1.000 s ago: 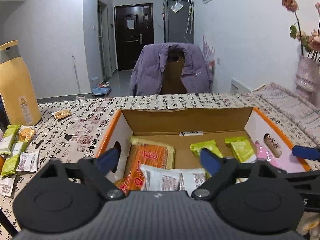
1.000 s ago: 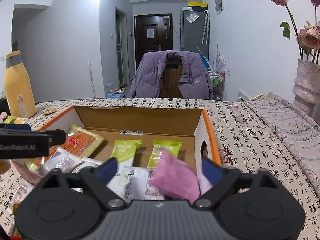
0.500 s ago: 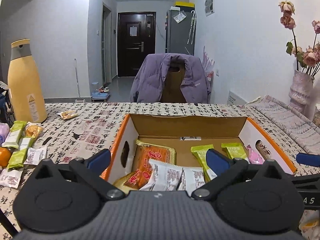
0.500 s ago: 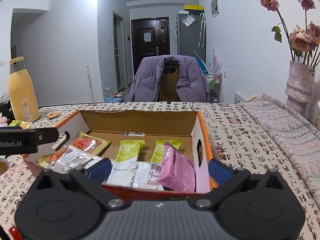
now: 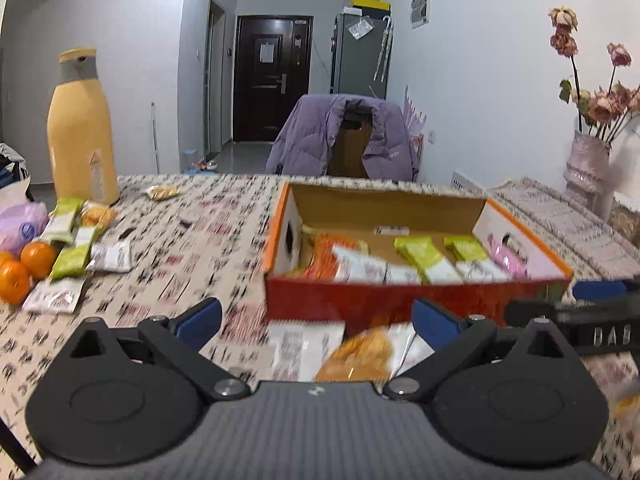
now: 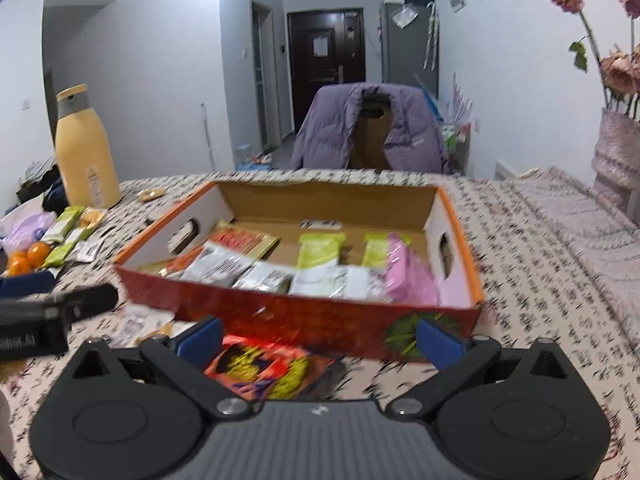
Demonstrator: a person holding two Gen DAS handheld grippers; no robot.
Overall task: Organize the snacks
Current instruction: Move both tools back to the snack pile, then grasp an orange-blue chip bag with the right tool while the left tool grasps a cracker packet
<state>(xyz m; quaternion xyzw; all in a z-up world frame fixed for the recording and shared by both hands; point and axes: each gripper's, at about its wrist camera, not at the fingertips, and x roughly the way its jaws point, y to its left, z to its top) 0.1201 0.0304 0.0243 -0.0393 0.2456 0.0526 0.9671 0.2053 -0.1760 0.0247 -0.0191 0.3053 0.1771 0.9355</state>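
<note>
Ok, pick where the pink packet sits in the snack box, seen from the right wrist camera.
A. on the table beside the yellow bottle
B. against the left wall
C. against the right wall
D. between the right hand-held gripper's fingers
C: the pink packet leans against the right inner wall of the snack box, next to the green packets.

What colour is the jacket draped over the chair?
Purple; the jacket over the chair shows best in the right wrist view.

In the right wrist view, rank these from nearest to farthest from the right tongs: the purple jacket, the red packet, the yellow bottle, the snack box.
1. Red packet, on the table right between the open tongs.
2. Snack box, just ahead.
3. Yellow bottle, far left.
4. Purple jacket, on the chair beyond the table.
</note>
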